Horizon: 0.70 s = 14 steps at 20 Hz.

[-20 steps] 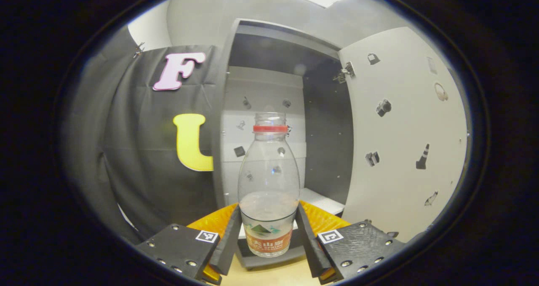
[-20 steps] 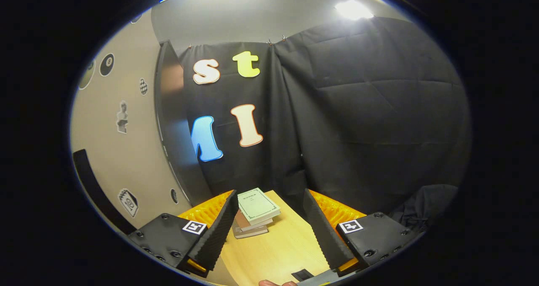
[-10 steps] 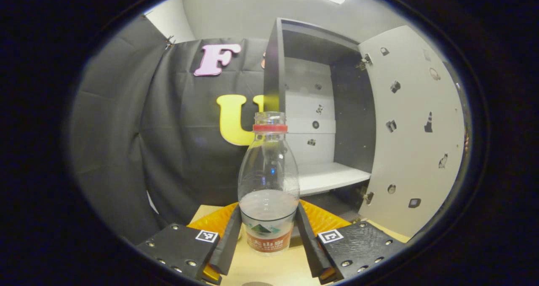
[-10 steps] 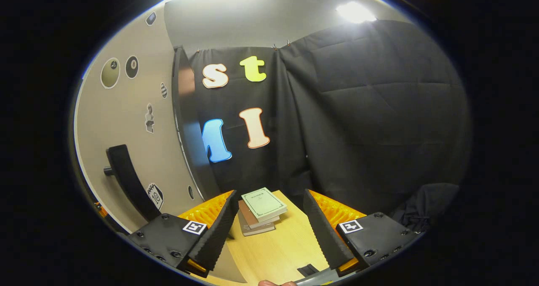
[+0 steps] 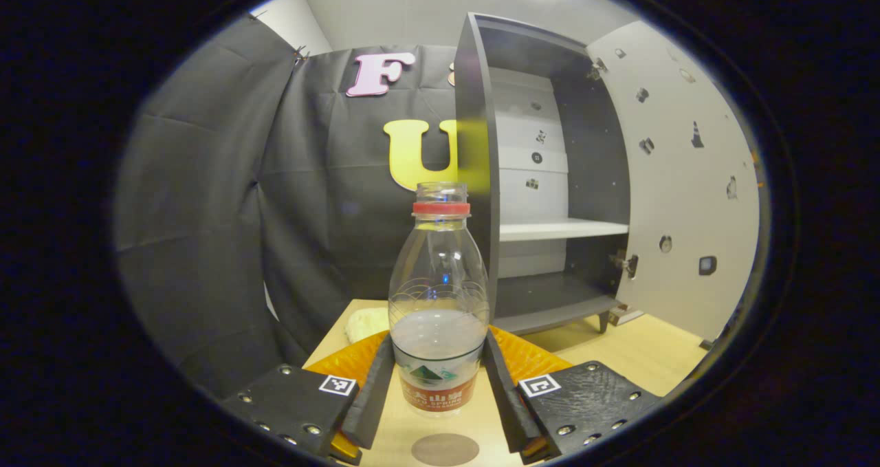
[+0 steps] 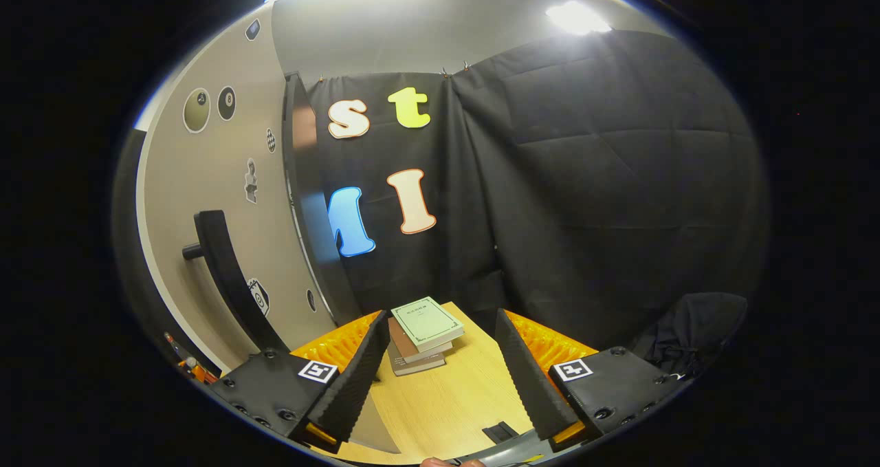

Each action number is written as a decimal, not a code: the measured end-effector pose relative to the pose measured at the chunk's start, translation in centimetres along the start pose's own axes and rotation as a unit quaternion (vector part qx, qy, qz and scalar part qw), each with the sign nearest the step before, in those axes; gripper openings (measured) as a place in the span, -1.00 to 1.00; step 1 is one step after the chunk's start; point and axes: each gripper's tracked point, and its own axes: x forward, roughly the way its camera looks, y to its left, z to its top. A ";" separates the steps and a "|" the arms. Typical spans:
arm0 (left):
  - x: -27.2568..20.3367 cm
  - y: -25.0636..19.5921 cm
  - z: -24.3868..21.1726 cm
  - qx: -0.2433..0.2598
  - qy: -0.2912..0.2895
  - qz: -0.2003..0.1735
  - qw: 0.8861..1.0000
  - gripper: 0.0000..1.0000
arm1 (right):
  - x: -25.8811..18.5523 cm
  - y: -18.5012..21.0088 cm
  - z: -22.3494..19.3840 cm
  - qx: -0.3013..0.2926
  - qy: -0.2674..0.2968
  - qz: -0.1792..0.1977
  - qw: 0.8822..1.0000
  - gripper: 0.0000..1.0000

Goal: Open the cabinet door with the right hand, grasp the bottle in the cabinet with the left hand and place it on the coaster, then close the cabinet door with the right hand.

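In the left gripper view a clear plastic bottle (image 5: pixel 438 295) with a red neck ring, no cap and a little water stands upright between the fingers of my left gripper (image 5: pixel 437 391), which is shut on its lower body. A round grey coaster (image 5: pixel 445 448) lies on the wooden table just below and in front of the bottle. Behind stands the dark cabinet (image 5: pixel 522 178) with its pale door (image 5: pixel 680 178) swung open to the right. In the right gripper view my right gripper (image 6: pixel 437 371) is open and holds nothing; the door's outer face (image 6: pixel 206 199) with its black handle (image 6: pixel 223 267) is on the left.
A stack of books (image 6: pixel 423 333) lies on the wooden table (image 6: pixel 454 398) ahead of the right gripper. A pale lump (image 5: pixel 366 322) sits on the table to the left of the bottle. A white shelf (image 5: pixel 560 228) crosses the cabinet's inside. Black cloth walls surround the table.
My left gripper has drawn the bottle back out of the cabinet and down over the table; the coaster has come into view beneath it. The right gripper shifted slightly, bringing the door handle further into view.
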 end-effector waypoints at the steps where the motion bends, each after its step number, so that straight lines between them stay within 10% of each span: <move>1: -0.2 -0.1 -1.2 0.006 0.001 0.001 1.000 0.42 | 0.0 -0.1 -0.3 0.001 0.002 -0.002 1.000 0.96; 14: -2.0 -1.8 -12.6 -0.001 0.031 0.017 0.999 0.41 | -0.6 0.0 -1.7 0.060 0.029 -0.009 0.998 0.96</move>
